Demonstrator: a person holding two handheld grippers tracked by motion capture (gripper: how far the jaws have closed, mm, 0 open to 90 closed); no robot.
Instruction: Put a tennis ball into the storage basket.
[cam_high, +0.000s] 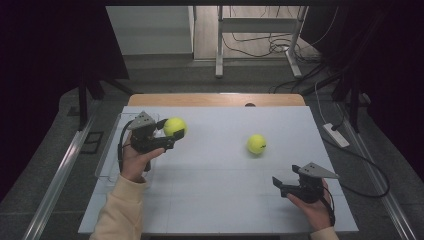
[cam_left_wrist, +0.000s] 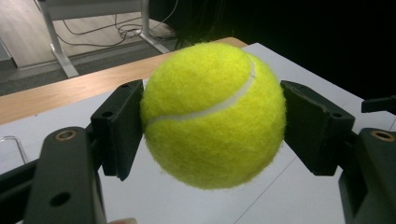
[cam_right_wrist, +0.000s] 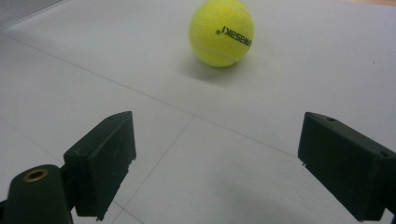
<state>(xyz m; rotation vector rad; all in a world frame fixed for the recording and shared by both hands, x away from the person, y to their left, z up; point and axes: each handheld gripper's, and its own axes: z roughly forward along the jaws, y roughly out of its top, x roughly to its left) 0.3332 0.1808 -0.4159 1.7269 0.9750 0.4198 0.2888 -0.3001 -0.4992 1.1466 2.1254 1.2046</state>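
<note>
The left tool is pinching a yellow tennis ball and holding it clear of the white surface, over the left part near a clear tray at that edge. The high view is showing the whole layout: the held ball on the left, a second tennis ball lying on the surface right of centre, and the right tool hovering near the front right corner, well apart from that ball.

The left gripper view is giving what the high view is too small to show: both black pads are pressing on opposite sides of the held ball, and its white seam is running as a curve from lower left up to the upper right. A ball has no long axis, so the seam is the only cue to its turn.

The right gripper view is showing the right tool's jaws standing spread with nothing between them, and the lying ball ahead, its black printed lettering facing the camera and reading upside down.
</note>
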